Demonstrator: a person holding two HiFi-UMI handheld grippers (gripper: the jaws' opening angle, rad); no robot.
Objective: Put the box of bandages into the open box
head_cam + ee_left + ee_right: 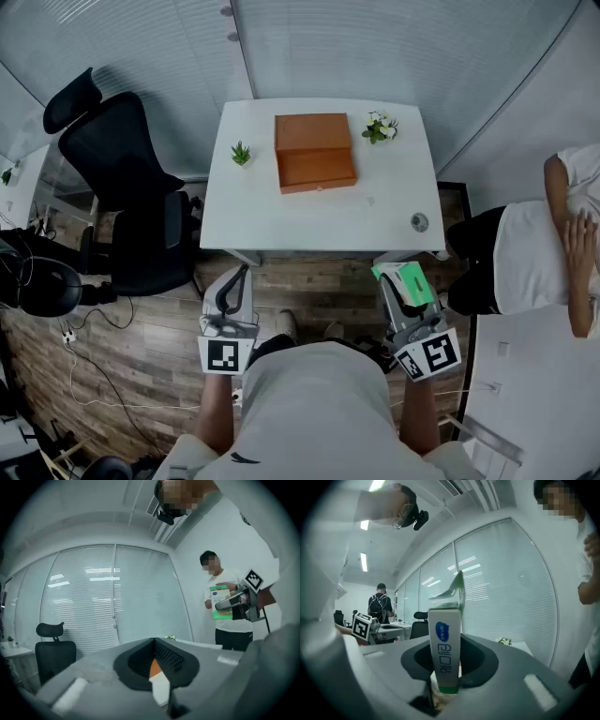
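Your right tool [399, 287] clamps bandage box [411, 278], lower right of frame; open box [314, 152] lies up-left on worktop [394, 208]. Left tool [232, 283] closed, empty.

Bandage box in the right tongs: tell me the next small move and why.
Probably carry the right tongs forward over the table toward the open box: they grip the bandage box short of the table's near edge, and the open box sits farther back.
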